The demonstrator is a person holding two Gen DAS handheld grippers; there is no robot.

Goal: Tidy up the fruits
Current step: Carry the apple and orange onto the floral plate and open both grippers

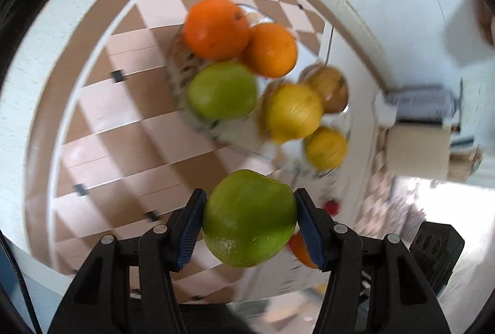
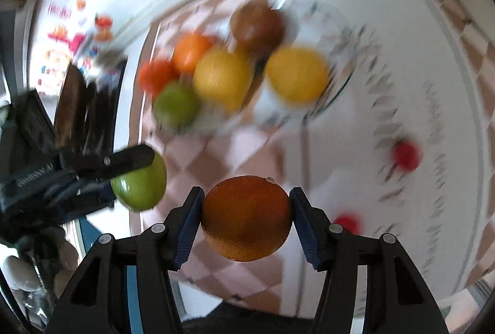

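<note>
My left gripper (image 1: 249,218) is shut on a green apple (image 1: 249,218) and holds it above the tablecloth, short of a glass bowl (image 1: 185,117). That bowl holds two oranges (image 1: 216,27), a green apple (image 1: 222,91), two yellow fruits (image 1: 292,109) and a brown fruit (image 1: 329,88). My right gripper (image 2: 246,218) is shut on an orange (image 2: 246,218). In the right wrist view the left gripper (image 2: 133,159) with its apple (image 2: 140,185) is at the left, and the bowl (image 2: 340,24) of fruit is blurred ahead.
A checkered brown and pink tablecloth (image 1: 123,117) covers the table. Red printed spots (image 2: 406,156) mark the cloth at the right. A cardboard box (image 1: 417,151) stands off the table to the right. Dark equipment (image 2: 77,105) stands at the left.
</note>
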